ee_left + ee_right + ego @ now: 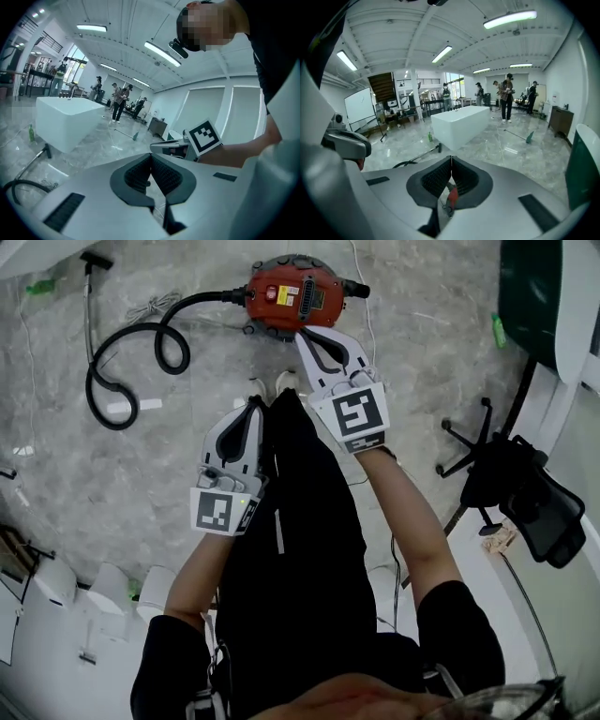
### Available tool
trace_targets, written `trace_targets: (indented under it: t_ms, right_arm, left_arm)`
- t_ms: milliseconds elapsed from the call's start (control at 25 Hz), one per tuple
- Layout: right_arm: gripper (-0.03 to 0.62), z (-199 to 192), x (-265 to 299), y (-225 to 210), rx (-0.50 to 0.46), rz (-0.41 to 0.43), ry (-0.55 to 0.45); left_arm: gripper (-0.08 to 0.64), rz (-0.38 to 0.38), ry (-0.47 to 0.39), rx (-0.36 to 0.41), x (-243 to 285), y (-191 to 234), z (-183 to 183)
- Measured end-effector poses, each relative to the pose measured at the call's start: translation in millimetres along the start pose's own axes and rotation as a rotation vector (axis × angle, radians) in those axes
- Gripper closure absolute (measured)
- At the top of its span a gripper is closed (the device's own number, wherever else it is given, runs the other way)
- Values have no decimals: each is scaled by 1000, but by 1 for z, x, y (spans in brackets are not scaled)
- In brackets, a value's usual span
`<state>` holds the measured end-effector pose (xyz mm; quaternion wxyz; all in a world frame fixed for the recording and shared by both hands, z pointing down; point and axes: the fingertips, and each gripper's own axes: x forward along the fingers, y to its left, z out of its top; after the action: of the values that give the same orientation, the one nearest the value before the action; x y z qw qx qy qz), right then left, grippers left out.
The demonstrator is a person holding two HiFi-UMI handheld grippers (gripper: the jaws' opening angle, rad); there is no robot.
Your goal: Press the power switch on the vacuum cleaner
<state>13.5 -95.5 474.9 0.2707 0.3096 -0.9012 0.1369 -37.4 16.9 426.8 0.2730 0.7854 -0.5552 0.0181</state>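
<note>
The red vacuum cleaner (295, 294) lies on the grey marble floor at the top of the head view, and its black hose (131, 352) curls off to the left. My right gripper (303, 333) is shut and empty, and its tips hang just above the near edge of the cleaner's body. In the right gripper view its jaws (451, 159) meet at the tip, and a bit of the red vacuum cleaner (451, 197) shows through the gap below them. My left gripper (257, 402) is shut and empty too, held lower and to the left, above the person's shoes. The switch itself I cannot make out.
A black office chair (525, 493) stands at the right, with a green bottle (499, 331) beyond it. The vacuum's wand (91, 296) and a white cable (150, 306) lie at the upper left. A white block (459, 124) and several people stand farther off.
</note>
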Motion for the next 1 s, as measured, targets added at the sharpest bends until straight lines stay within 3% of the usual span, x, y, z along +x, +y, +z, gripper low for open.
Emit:
trace_targets:
  t_ms: [200, 440, 640, 760, 840, 1000]
  right_arm:
    - [575, 45, -75, -9, 28, -112, -95]
    - [575, 102, -167, 3, 109, -212, -296]
    - [575, 136, -232, 30, 137, -210, -405]
    - [575, 146, -254, 46, 96, -222, -440]
    - [575, 149, -264, 51, 92, -240, -446]
    - [575, 156, -282, 54, 63, -258, -480]
  left_arm:
    - [541, -77, -46, 45, -3, -51, 60]
    - [541, -133, -137, 107, -16, -98, 116]
    - [541, -225, -94, 134, -23, -145, 138]
    - [541, -261, -113, 162, -37, -163, 144]
    - [541, -257, -148, 181, -46, -171, 152]
    - [541, -188, -314, 288, -64, -186, 181]
